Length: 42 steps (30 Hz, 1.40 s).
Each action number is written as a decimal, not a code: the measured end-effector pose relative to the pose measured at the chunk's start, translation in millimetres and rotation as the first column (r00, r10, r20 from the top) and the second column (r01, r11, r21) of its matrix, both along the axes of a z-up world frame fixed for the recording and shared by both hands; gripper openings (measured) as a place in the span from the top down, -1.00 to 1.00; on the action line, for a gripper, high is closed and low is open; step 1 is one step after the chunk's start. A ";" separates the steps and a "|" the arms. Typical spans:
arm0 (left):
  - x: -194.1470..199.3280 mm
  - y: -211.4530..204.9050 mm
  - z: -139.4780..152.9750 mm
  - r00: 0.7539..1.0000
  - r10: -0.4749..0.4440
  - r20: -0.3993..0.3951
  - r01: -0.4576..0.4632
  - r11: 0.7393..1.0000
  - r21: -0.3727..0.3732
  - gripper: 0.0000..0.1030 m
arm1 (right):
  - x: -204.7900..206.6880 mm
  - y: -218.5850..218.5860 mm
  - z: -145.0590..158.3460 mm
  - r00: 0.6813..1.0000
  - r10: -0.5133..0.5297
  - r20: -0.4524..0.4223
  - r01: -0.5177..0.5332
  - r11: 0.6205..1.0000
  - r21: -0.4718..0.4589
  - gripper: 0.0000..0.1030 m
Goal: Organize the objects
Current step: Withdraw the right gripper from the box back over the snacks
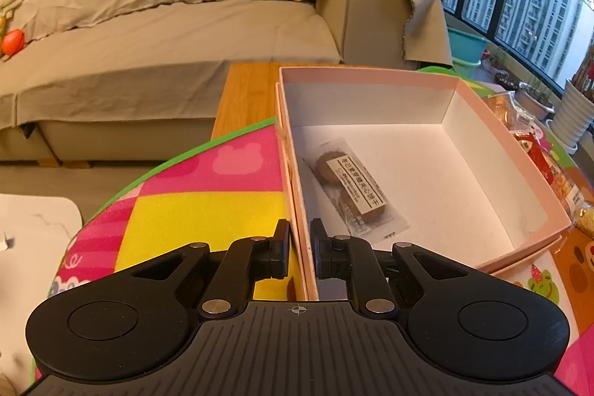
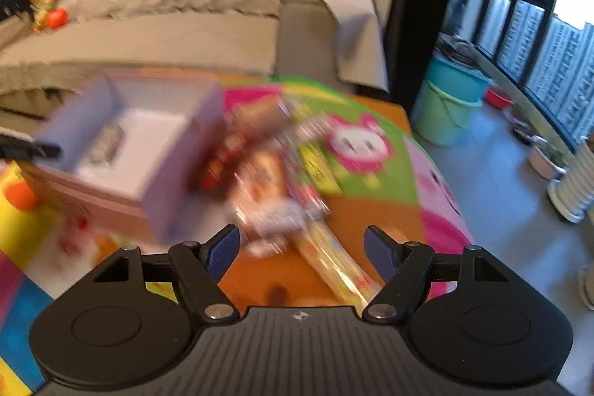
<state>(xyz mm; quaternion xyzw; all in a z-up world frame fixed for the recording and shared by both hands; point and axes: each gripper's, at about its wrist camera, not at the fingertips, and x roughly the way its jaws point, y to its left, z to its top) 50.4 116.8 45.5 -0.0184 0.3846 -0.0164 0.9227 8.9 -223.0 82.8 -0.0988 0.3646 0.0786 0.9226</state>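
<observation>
An open pink box (image 1: 501,143) with a white inside stands on the colourful play mat (image 1: 208,210). One clear packet of brown biscuits (image 1: 352,188) lies in it near the left wall. My left gripper (image 1: 300,240) is shut on that left wall, one finger inside and one outside. In the blurred right wrist view the same box (image 2: 182,173) sits at the left, with a pile of snack packets (image 2: 260,173) beside it. My right gripper (image 2: 301,247) hangs open just above the near end of the pile and a long yellow packet (image 2: 334,270), with nothing gripped.
More snack packets (image 1: 538,151) lie right of the box. A grey-covered sofa (image 1: 185,25) with clothes and toys stands behind the wooden table (image 1: 245,91). Teal buckets (image 2: 449,106) and plant pots (image 2: 575,180) stand on the floor by the window.
</observation>
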 end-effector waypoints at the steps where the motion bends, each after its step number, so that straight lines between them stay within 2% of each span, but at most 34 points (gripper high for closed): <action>1: 0.1 0.2 -0.2 1.000 -0.002 -0.001 0.002 1.000 0.000 0.73 | -1.7 -2.0 -5.0 1.000 -0.005 0.001 0.005 1.000 -0.013 -0.45; 6: 1.6 1.3 -0.3 1.000 0.001 -0.014 -0.001 1.000 -0.005 0.74 | 2.8 -7.9 -15.6 1.000 -0.004 -0.004 0.004 1.000 0.018 -0.54; 13: 2.7 -1.8 0.6 1.000 0.002 -0.020 -0.002 1.000 0.008 0.74 | -0.5 1.4 -15.3 1.000 0.023 -0.008 -0.023 0.999 0.034 -0.54; 16: 3.6 -2.0 0.1 1.000 -0.002 -0.020 0.003 1.000 0.011 0.74 | -20.1 23.1 -11.2 0.995 0.099 -0.022 -0.097 0.992 0.077 -0.63; 18: 3.4 -0.9 -0.6 1.000 -0.003 -0.019 0.003 1.000 0.005 0.74 | -33.0 48.0 -14.5 0.981 0.189 -0.040 -0.185 0.979 0.086 -0.64; 21: 3.1 -0.9 -0.5 1.000 -0.003 -0.019 0.003 1.000 0.006 0.74 | -48.1 85.8 -18.7 0.955 0.296 -0.015 -0.295 0.955 0.032 -0.64; 25: 4.0 -0.7 -0.9 1.000 -0.002 -0.021 0.002 1.000 0.005 0.74 | -53.4 113.2 -21.4 0.938 0.347 0.022 -0.345 0.937 -0.048 -0.64; 34: 4.7 0.2 -0.9 1.000 -0.006 -0.023 0.006 1.000 0.000 0.74 | -29.3 98.7 -33.7 0.960 0.277 0.034 -0.269 0.952 -0.148 -0.65; 39: 5.3 0.4 -1.8 1.000 -0.012 -0.026 0.012 1.000 0.002 0.73 | -10.5 65.1 -45.1 0.978 0.198 0.061 -0.180 0.959 -0.220 -0.64; 42: 5.4 0.8 -1.6 1.000 -0.013 -0.027 0.013 1.000 0.002 0.73 | 4.1 34.2 -46.8 0.989 0.135 0.066 -0.117 0.967 -0.225 -0.64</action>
